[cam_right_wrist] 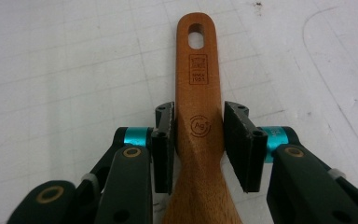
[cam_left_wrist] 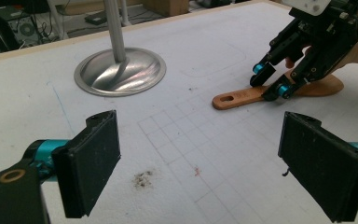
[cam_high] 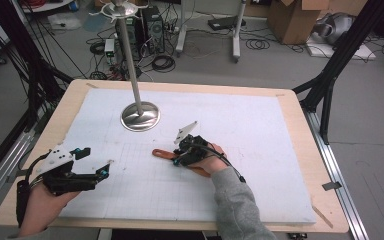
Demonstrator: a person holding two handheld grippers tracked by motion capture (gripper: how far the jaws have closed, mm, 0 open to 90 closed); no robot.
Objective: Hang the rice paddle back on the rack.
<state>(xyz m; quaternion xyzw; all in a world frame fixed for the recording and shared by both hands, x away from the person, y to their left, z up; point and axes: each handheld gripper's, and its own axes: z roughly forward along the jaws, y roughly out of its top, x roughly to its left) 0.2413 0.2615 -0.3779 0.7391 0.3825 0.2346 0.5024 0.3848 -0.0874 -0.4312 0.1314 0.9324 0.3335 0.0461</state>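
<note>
A wooden spoon (cam_high: 162, 154) lies flat on the white gridded mat (cam_high: 260, 150), its handle with a hanging hole pointing left. My right gripper (cam_high: 177, 159) is shut on that handle, and in the right gripper view both black pads (cam_right_wrist: 164, 140) press the sides of the spoon (cam_right_wrist: 199, 84) just above its widening bowl end. The left gripper view shows the same grip from across the mat: the right gripper (cam_left_wrist: 272, 80) over the spoon (cam_left_wrist: 240, 98). My left gripper (cam_high: 94, 161) rests near the mat's front left corner, open, with bare mat between its wide-set pads (cam_left_wrist: 93, 158).
A metal stand with a round dished base (cam_high: 140, 117) and a tall pole rises at the back middle of the mat, also seen in the left gripper view (cam_left_wrist: 120, 72). The wooden table rim (cam_high: 300, 130) frames the mat. Cables and boxes lie on the floor beyond.
</note>
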